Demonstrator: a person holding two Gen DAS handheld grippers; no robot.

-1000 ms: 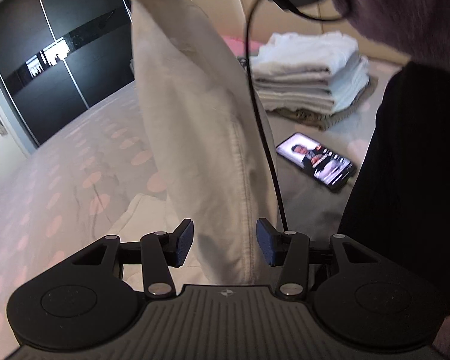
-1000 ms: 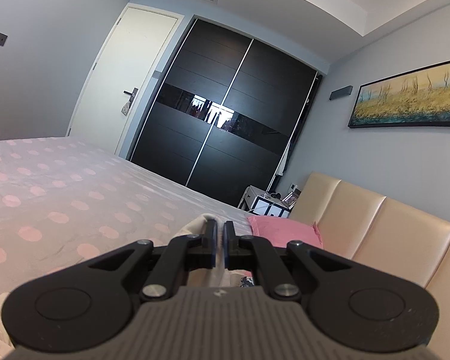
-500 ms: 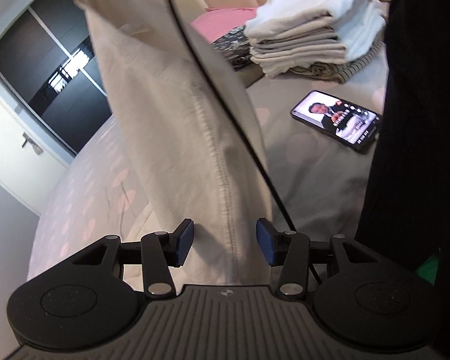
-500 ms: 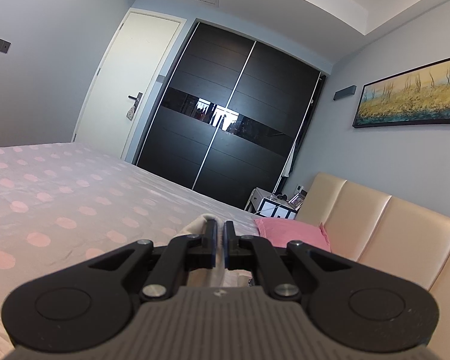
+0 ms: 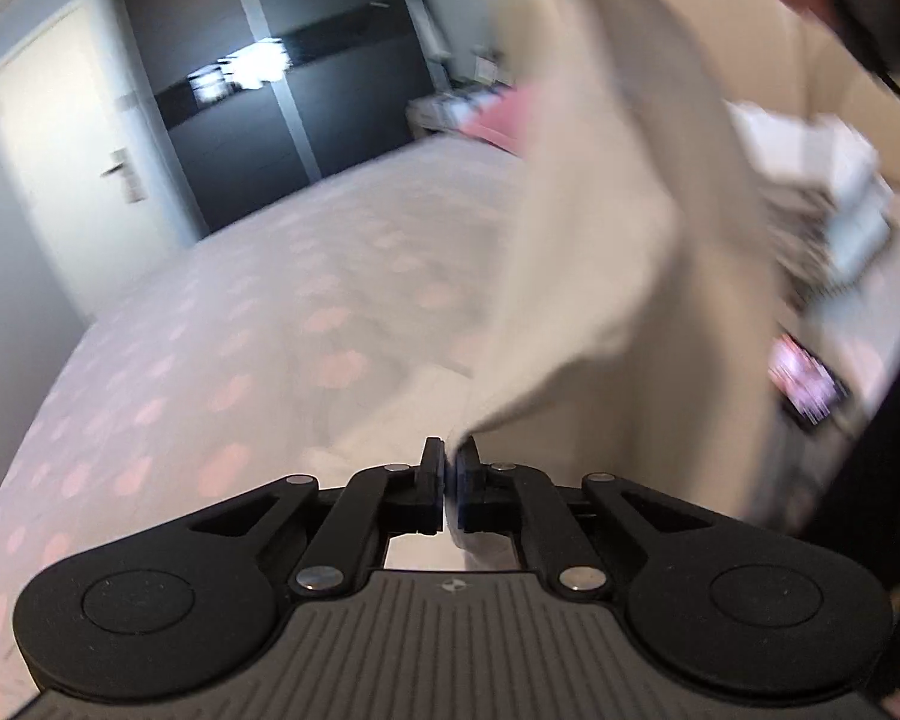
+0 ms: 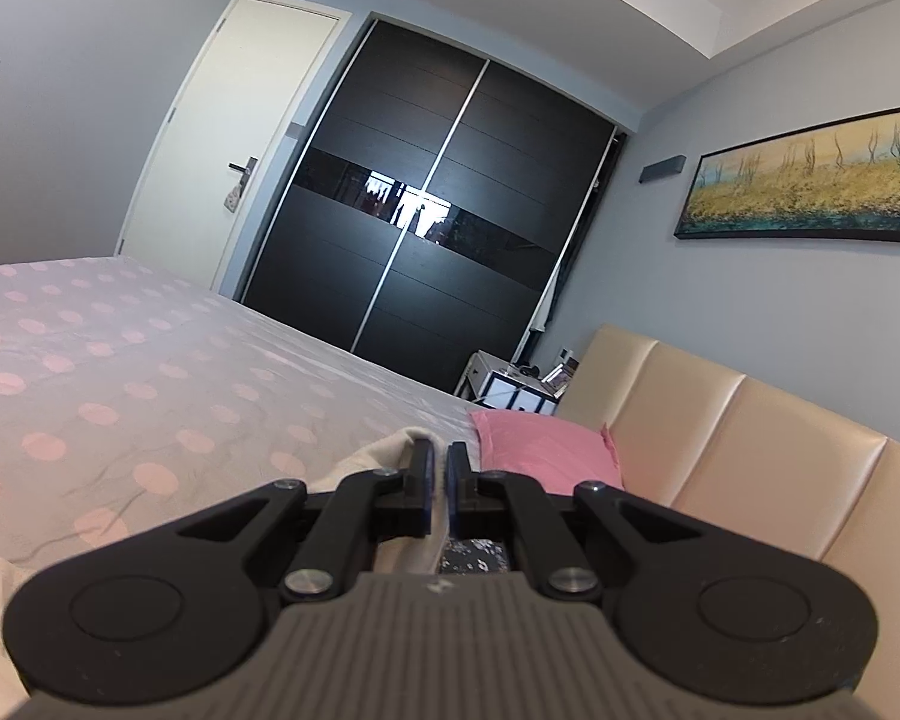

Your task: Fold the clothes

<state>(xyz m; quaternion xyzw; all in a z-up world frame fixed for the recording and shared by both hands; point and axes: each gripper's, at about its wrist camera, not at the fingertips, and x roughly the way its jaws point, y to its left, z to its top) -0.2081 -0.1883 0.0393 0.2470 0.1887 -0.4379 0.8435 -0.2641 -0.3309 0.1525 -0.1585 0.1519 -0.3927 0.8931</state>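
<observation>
Left gripper (image 5: 450,483): jaws, apart a moment ago, now clamped on the lower edge of the cream garment (image 5: 618,228). Right gripper (image 6: 441,489) pinches its top, upper right. Hangs over the bed (image 5: 222,324); ready to spread.

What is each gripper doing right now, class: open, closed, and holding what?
Left gripper: closed, pinching the lower edge of the cream garment.
Right gripper: closed on the cream garment's upper edge.
</observation>
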